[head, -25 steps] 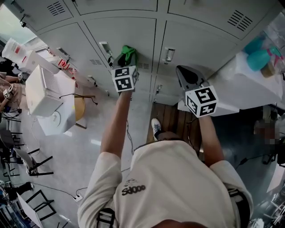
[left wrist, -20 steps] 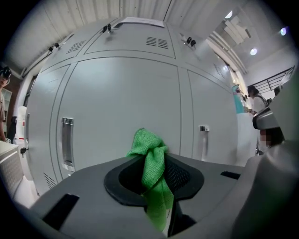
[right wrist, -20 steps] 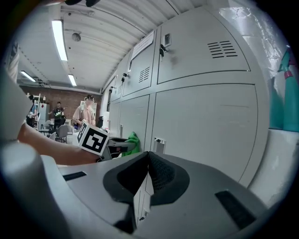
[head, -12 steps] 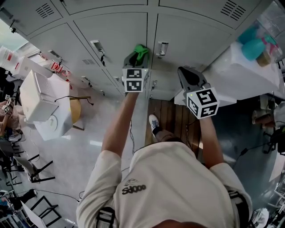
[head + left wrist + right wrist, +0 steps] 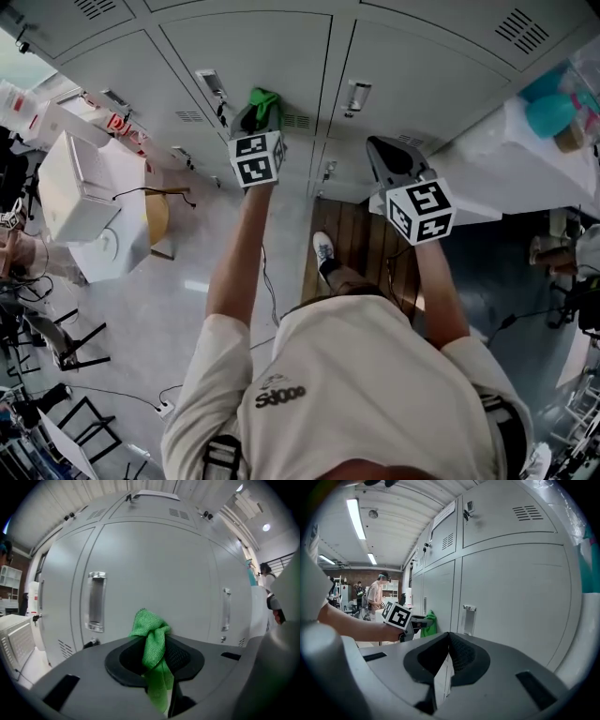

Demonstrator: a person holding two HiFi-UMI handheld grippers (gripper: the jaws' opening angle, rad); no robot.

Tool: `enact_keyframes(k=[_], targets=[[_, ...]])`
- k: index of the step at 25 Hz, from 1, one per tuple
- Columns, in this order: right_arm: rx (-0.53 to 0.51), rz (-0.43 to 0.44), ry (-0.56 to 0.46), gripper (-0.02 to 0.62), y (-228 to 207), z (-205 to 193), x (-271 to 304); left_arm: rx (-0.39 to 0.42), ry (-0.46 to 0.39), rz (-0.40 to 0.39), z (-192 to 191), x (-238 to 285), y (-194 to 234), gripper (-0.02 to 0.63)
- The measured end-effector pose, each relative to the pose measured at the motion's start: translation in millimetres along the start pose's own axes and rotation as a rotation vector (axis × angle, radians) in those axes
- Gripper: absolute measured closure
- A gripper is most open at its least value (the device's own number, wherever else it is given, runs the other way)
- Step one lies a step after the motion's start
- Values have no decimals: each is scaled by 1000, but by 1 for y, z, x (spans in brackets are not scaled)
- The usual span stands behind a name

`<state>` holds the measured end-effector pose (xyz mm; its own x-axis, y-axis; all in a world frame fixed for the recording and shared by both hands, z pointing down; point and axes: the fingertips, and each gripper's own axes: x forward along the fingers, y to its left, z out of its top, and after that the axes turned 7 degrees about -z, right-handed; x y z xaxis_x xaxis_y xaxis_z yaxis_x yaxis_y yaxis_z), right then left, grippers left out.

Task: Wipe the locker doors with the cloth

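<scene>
Grey locker doors (image 5: 253,56) fill the wall ahead of you, with white boxes (image 5: 80,187) to your left and a white-draped surface (image 5: 525,159) close beside your right arm. Your left arm reaches straight out, the left claw (image 5: 157,660) clenched on the green cloth (image 5: 151,637), bunched close to a door, right of a metal handle (image 5: 95,602). Your right claw (image 5: 449,656) is closed on nothing, held short of the doors.
</scene>
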<state>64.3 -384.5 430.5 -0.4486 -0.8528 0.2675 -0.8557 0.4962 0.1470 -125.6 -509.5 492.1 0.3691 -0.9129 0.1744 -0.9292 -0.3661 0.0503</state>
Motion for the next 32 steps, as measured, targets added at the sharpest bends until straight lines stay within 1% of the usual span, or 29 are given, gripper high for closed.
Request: enact_keyframes(k=[4, 6, 9, 11, 12, 13, 16, 18, 21, 24, 26, 28, 32], targets=[[-5, 35, -8, 586, 8, 7, 16, -54, 27, 119, -7, -8, 52, 502], [-8, 49, -11, 586, 9, 8, 24, -58, 28, 138, -9, -10, 67, 502], [-15, 66, -5, 586, 11, 6, 33, -43, 15, 125, -10, -10, 69, 502], [-14, 75, 0, 586, 12, 3, 39, -44, 14, 93, -13, -7, 60, 502], [-12, 77, 2, 586, 12, 2, 40, -40, 18, 63, -16, -5, 51, 502], [-8, 78, 4, 586, 12, 1, 42, -30, 28, 21, -19, -2, 37, 501], [4, 74, 11, 586, 10, -5, 42, -7, 78, -144, -36, 11, -15, 500], [8, 70, 18, 586, 9, -10, 40, -15, 100, -210, -49, 19, -42, 500], [7, 62, 34, 586, 6, -19, 34, -30, 122, -244, -66, 26, -62, 500], [5, 52, 52, 586, 0, -28, 31, -31, 140, -258, -79, 31, -68, 502], [2, 49, 59, 586, -2, -32, 30, -30, 148, -251, -85, 32, -63, 502], [-1, 50, 63, 586, -3, -35, 31, -43, 163, -207, -91, 32, -47, 502], [-10, 69, 66, 586, 1, -35, 39, -134, 178, -33, -103, 23, 17, 502]])
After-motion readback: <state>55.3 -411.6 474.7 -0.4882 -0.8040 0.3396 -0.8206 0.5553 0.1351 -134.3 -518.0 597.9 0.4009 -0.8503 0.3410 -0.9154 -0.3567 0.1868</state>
